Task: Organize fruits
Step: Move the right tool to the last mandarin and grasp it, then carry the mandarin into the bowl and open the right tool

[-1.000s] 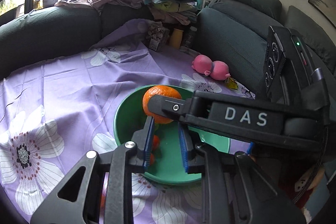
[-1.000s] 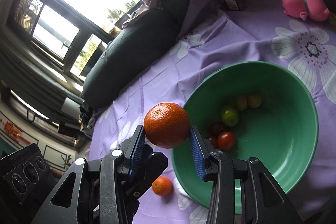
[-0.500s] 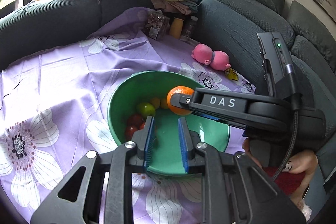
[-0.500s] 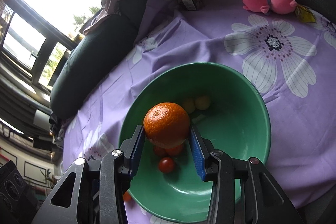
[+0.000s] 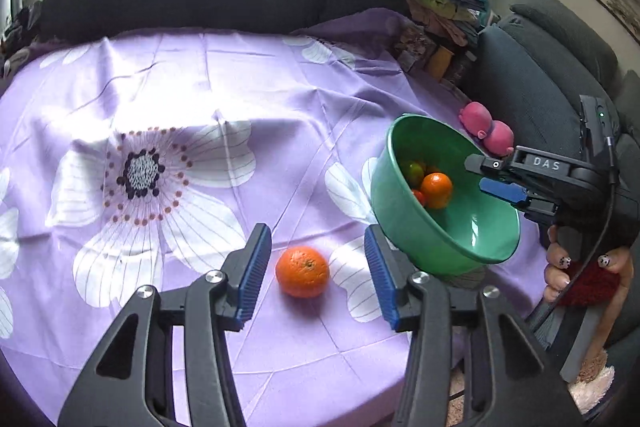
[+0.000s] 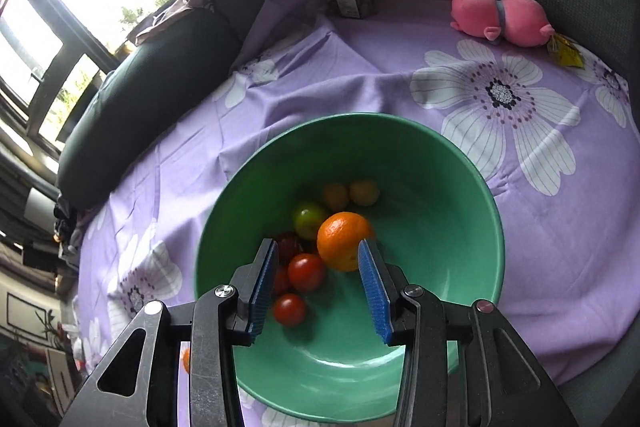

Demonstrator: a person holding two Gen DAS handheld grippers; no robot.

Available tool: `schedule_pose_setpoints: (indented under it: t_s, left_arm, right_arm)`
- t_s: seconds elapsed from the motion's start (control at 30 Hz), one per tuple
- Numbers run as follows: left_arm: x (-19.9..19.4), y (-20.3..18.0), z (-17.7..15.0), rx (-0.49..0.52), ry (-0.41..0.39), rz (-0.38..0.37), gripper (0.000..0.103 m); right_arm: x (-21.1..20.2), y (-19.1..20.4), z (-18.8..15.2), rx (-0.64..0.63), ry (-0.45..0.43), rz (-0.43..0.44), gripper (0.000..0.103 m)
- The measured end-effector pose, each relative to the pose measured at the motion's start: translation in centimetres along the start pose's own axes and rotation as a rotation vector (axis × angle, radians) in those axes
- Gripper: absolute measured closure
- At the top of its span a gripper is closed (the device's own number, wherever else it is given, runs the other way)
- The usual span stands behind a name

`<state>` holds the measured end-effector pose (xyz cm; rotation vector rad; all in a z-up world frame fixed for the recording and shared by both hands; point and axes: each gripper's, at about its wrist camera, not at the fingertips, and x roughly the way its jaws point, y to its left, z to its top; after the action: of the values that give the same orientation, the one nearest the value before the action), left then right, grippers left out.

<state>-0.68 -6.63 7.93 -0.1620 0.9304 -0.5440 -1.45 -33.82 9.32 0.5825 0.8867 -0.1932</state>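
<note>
Left gripper point(image 5: 316, 273): jaws opening, mandarin point(image 5: 302, 271) framed between pads, untouched.
Right gripper point(image 6: 318, 281): parted, empty, orange point(image 6: 345, 240) released in green bowl point(image 6: 460, 163).

Between my left gripper's point(image 5: 316, 277) opening jaws lies one orange point(image 5: 302, 271) on the cloth. Ahead of my right gripper point(image 6: 316, 281), one green bowl point(image 6: 460, 187) holds one orange point(image 6: 343, 240), three clear red tomatoes point(image 6: 306, 271), one green fruit point(image 6: 309, 220) and two yellow ones point(image 6: 364, 192).
</note>
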Motion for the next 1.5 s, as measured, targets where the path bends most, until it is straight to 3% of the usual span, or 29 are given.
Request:
schedule_pose_setpoints:
  t_s: [0.13,0.33,0.5,0.73,0.87,1.03,1.17,1.5]
  left_arm:
    - [2.3,1.1,-1.5,-0.019,0.115,-0.002,0.054]
    - [4.7,1.4,-2.4,-0.024,0.169,0.020,0.054]
    - [5.7,1.1,-2.5,-0.038,0.158,-0.010,0.056]
    - [6.4,1.4,-2.6,-0.079,0.145,0.019,0.062]
    - [4.7,1.3,-2.4,-0.056,0.075,0.050,0.063]
    - [2.1,-0.8,-0.3,-0.031,-0.034,-0.022,0.063]
    - [1.2,-3.9,1.4,0.047,-0.098,-0.049,0.063]
    - [3.8,-10.9,3.2,0.190,-0.079,-0.172,0.062]
  right_arm:
    - [0.0,3.0,-0.6,-0.082,0.029,0.155,0.059]
    - [1.1,7.1,-1.9,-0.174,0.106,0.280,0.059]
    - [2.7,9.4,-3.0,-0.237,0.182,0.297,0.059]
    - [5.0,10.6,-4.2,-0.282,0.270,0.300,0.060]
    - [4.8,10.3,-4.1,-0.275,0.266,0.299,0.060]
    - [3.0,9.3,-3.2,-0.247,0.210,0.342,0.060]
    - [1.3,7.8,-2.3,-0.206,0.155,0.377,0.060]
    - [-1.6,1.5,-0.3,-0.039,0.023,0.389,0.060]
